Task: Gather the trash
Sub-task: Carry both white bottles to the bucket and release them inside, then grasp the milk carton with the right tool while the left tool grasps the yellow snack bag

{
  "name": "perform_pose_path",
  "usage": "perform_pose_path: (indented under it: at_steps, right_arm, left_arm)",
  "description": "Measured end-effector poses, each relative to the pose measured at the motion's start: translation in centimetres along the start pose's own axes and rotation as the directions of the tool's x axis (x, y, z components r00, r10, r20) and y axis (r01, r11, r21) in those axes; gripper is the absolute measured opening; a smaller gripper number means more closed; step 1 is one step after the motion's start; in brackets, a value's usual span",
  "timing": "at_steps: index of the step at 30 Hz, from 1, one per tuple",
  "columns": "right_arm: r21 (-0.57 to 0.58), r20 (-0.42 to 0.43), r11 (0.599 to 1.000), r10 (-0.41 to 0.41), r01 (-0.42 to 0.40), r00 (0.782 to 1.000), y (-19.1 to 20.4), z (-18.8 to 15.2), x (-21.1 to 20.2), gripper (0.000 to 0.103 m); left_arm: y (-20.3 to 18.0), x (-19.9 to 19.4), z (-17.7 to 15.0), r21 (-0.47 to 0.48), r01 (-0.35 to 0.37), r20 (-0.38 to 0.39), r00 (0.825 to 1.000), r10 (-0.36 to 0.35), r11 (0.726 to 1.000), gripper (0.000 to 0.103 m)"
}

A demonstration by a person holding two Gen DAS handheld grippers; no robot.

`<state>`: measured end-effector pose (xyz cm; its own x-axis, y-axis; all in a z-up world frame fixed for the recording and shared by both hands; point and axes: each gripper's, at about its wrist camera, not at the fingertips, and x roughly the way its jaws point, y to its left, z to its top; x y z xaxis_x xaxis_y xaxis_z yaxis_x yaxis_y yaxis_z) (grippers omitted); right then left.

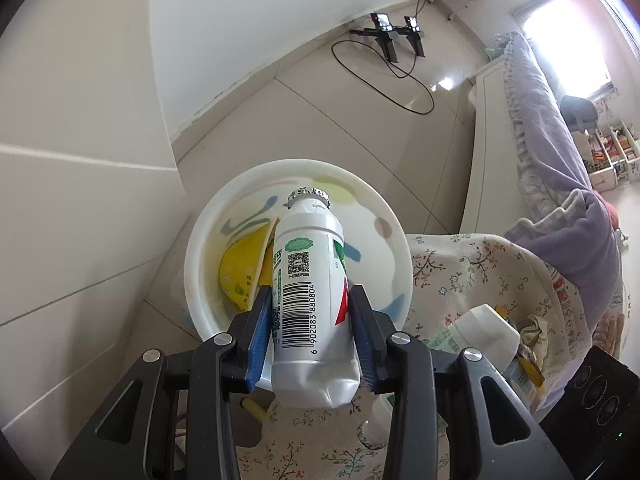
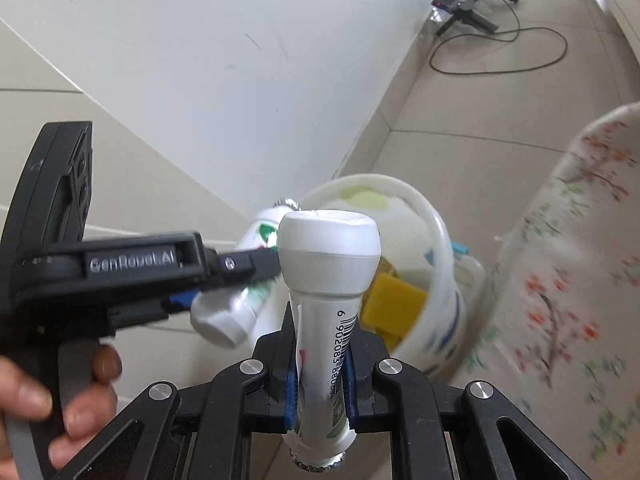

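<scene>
Both bottles sit clamped between jaws above bin.

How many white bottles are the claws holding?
2. The first bottle sits in the left claw, foil cap forward. The second bottle sits in the right claw, bottom forward. Others may be hidden.

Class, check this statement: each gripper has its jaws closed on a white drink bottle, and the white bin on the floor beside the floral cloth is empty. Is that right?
Not quite. The white bin is not empty: the left wrist view shows a yellow item inside it. The rest holds: the left gripper grips a white bottle, and the right gripper grips another bottle, beside the floral cloth.
</scene>
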<state>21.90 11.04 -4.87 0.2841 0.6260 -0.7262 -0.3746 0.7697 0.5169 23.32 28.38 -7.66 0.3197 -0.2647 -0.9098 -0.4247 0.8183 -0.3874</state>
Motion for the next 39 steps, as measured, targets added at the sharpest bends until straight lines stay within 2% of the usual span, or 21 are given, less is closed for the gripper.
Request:
perform_pose_path:
  at_steps: [1,4,10,12,13,14,16,24,27,30,35,39]
  right_arm:
    - [-0.002,-0.005,1.0,-0.007,0.007,1.0,0.2,0.3,0.6,0.015]
    - [-0.022,-0.018,0.999,-0.03,0.03,0.999,0.5,0.8,2.1,0.015]
    - [-0.023,-0.057,0.998,-0.064,0.063,0.996,0.4,1.3,4.3,0.019]
    - [-0.027,-0.067,0.995,-0.102,0.101,0.992,0.4,1.4,4.8,0.037]
    - [-0.025,-0.064,0.993,-0.118,0.116,0.991,0.1,1.2,4.4,0.05]
    - [-0.021,-0.051,0.993,-0.12,0.119,0.991,0.0,1.1,4.1,0.053]
    - [-0.015,-0.039,0.993,-0.119,0.118,0.992,-0.5,0.8,3.1,0.054]
    - [-0.008,0.026,0.993,-0.116,0.117,0.993,-2.2,-1.4,-4.4,0.054]
    - [0.008,0.081,0.994,-0.105,0.105,0.991,-2.9,-1.8,-8.8,0.059]
    - [0.007,0.13,0.991,-0.137,0.137,0.982,-3.8,-1.6,-13.4,0.06]
    - [0.02,0.226,0.971,-0.238,0.239,0.945,-6.3,-0.9,-22.0,0.068]
    - [0.059,0.233,0.942,-0.336,0.331,0.913,-9.4,-1.0,-26.7,0.07]
  left_arm:
    - [0.2,0.3,0.2,-0.014,-0.009,-0.011,1.0,0.009,1.0,0.042]
    - [0.6,0.4,0.4,-0.036,-0.03,-0.02,0.999,0.03,0.999,0.055]
    - [0.6,-0.6,0.4,-0.032,-0.022,0.005,1.0,0.023,0.999,0.057]
    - [0.7,-0.9,0.4,-0.048,-0.014,0.007,1.0,0.014,0.999,0.057]
    - [0.7,-1.0,0.4,-0.05,-0.011,0.011,1.0,0.012,0.999,0.057]
    - [0.5,-1.2,0.3,-0.048,-0.01,0.015,1.0,0.011,0.999,0.057]
    - [-0.1,-1.5,0.2,-0.029,-0.006,0.025,1.0,0.007,1.0,0.057]
    - [-2.6,-1.8,-0.5,0.026,0.021,0.015,1.0,-0.021,0.999,0.056]
    - [-4.5,-2.0,-1.2,0.068,0.045,0.006,0.999,-0.045,0.997,0.056]
    - [-7.1,-2.1,-2.3,0.135,0.056,0.006,0.998,-0.057,0.989,0.056]
    - [-11.5,-1.8,-4.6,0.223,0.112,-0.029,0.994,-0.109,0.968,0.056]
    - [-14.8,-1.9,-6.5,0.301,0.145,-0.045,0.989,-0.138,0.942,0.06]
